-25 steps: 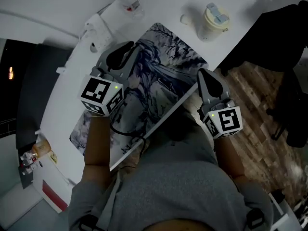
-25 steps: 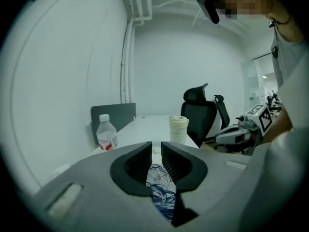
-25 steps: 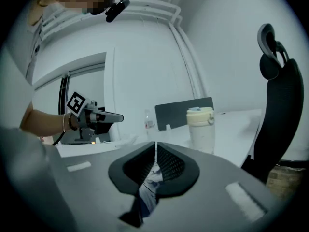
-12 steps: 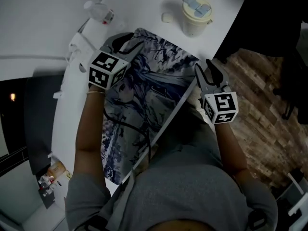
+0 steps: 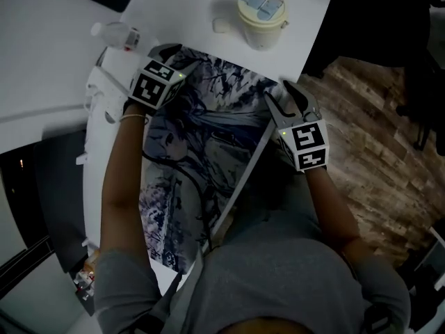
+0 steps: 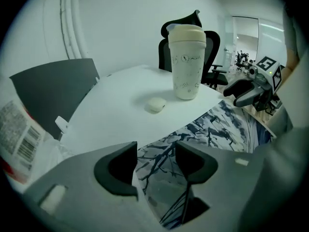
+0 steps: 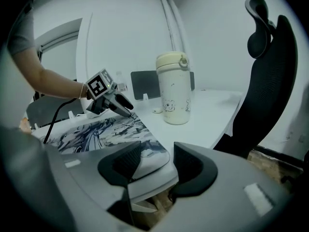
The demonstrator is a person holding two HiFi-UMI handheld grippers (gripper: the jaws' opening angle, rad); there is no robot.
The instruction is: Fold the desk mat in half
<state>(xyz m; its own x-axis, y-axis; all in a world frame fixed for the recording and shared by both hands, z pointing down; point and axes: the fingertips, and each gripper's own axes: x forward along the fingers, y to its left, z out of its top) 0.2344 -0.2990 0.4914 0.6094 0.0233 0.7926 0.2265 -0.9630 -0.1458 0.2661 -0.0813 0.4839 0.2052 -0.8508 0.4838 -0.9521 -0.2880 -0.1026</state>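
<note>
Head view: the desk mat [image 5: 201,152] lies spread on the white counter [image 5: 49,47], with the left gripper [image 5: 169,51] and right gripper [image 5: 286,94] at its far corners. Left gripper view: the fingers [image 6: 116,170] stand apart, just opened, with the desk mat's edge loose between them. Right gripper view: the fingers [image 7: 193,168] have likewise just opened, straddling the desk mat's corner without pressing it.

Dim, cool light all round; the white table [image 5: 42,47] glows softly without glare. Both gripper views bulge fisheye-round, dark at corners, slightly soft.
</note>
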